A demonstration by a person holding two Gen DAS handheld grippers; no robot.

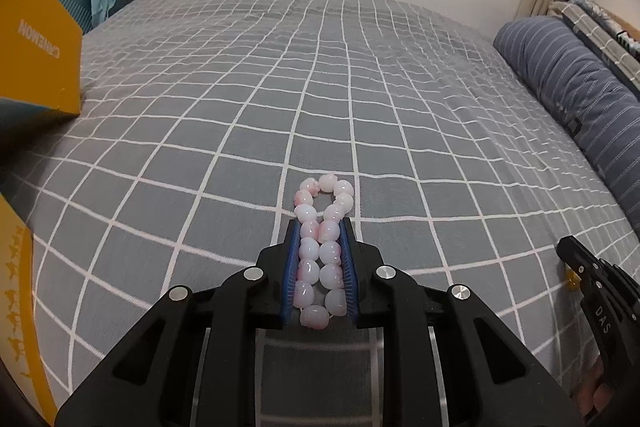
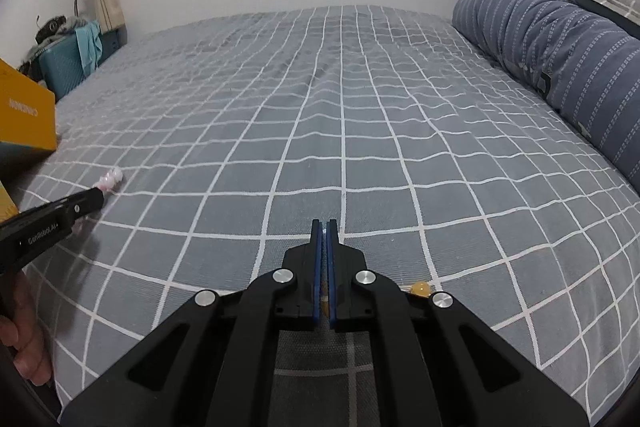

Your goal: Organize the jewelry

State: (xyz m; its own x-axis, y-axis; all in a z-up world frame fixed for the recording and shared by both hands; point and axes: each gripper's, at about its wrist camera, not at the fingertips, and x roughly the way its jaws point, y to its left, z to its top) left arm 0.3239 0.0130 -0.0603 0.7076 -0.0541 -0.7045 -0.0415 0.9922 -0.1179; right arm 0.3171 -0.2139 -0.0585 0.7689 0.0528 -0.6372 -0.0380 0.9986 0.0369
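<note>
A bracelet of pale pink and white beads [image 1: 324, 203] lies in a narrow loop on the grey checked bedsheet [image 1: 280, 87]. My left gripper [image 1: 320, 223] is shut on it, blue pads pressing both rows of beads, and the loop's far end sticks out past the fingertips. The right wrist view shows the left gripper [image 2: 100, 195] at the left with the pink beads [image 2: 111, 179] at its tip. My right gripper [image 2: 323, 223] is shut, low over the sheet. An amber sliver shows between its pads, and an amber bead [image 2: 420, 289] peeks out beside its right finger. That amber bead [image 1: 572, 281] sits under the right gripper [image 1: 566, 247].
A yellow box [image 1: 40, 47] stands at the left on the bed, with another yellow panel [image 1: 20, 307] at the lower left edge. A blue striped bolster [image 1: 572, 87] and folded bedding line the right side. A teal basket [image 2: 64, 67] of clothes stands beyond the bed's far left corner.
</note>
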